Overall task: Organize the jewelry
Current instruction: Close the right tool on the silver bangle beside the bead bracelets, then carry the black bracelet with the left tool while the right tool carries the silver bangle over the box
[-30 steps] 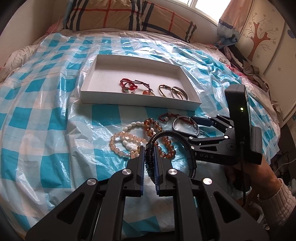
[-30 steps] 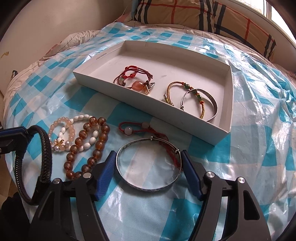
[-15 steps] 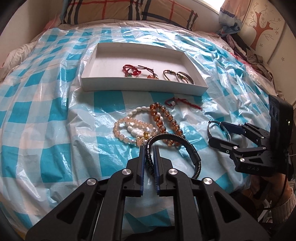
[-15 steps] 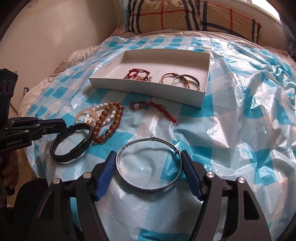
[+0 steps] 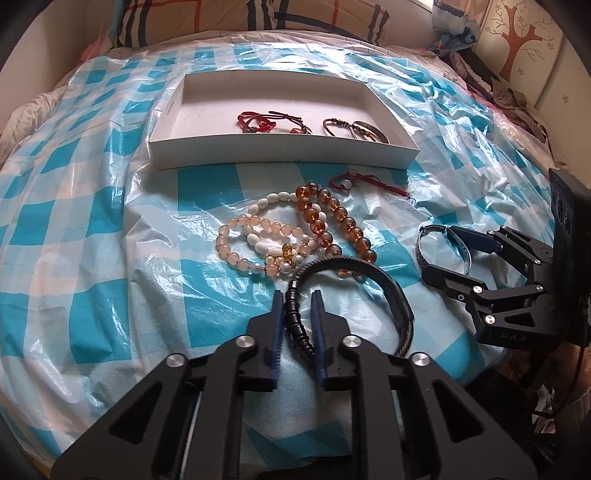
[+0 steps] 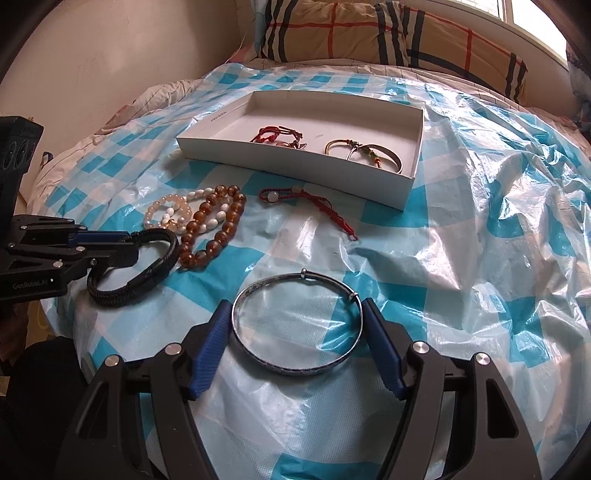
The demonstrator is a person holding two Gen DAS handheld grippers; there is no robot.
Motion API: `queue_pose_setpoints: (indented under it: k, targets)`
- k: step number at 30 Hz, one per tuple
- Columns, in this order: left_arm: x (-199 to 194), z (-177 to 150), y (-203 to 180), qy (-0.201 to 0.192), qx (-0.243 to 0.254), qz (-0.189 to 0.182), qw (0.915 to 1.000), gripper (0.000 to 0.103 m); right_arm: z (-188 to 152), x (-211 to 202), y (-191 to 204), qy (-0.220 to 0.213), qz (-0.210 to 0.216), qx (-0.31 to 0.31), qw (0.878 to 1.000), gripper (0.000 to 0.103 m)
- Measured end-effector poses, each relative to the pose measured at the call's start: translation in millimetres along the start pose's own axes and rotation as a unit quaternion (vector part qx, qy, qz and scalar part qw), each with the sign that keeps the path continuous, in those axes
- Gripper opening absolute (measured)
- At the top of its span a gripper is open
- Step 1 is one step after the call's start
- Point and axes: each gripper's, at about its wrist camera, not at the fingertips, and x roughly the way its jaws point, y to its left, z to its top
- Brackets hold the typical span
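Note:
My left gripper [image 5: 296, 306] is shut on a black braided bracelet [image 5: 391, 291], also seen in the right wrist view [image 6: 147, 273], held near the bed's front edge. My right gripper [image 6: 297, 314] is shut on a silver bangle [image 6: 295, 363], its fingers [image 6: 212, 339] pressing the ring's outer sides; the bangle also shows in the left wrist view [image 5: 443, 247]. A white tray [image 5: 280, 151] farther back holds red cord bracelets [image 5: 258, 123] and a metal bangle [image 5: 365, 129]. Amber beads [image 5: 328, 221], pale bead bracelets [image 5: 258, 240] and a red cord bracelet [image 5: 365, 182] lie before the tray.
Everything lies on a bed under a blue-and-white checked plastic sheet [image 5: 92, 221]. Plaid pillows [image 6: 369, 33] line the head of the bed. A wall [image 6: 110, 55] stands at the left, clothes [image 5: 498, 88] at the far right.
Both grippers have pulled back from the tray and up with their bracelets. The right gripper moved right, away from the bead pile.

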Motion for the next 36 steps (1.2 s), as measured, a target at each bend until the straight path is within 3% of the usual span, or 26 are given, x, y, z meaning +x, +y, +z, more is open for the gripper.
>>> queue_pose_setpoints:
  k: [16, 36]
  targets:
    - [-34, 23, 5, -0.058, -0.017, -0.002, 0.9982, 0.009, 27, -38, 1, -0.065, 0.013, 0.008, 0.998, 0.068]
    - [-40, 72, -5, -0.114, 0.001, 0.019, 0.9933, 0.009, 71, -34, -3, -0.1, 0.006, -0.01, 0.995, 0.068]
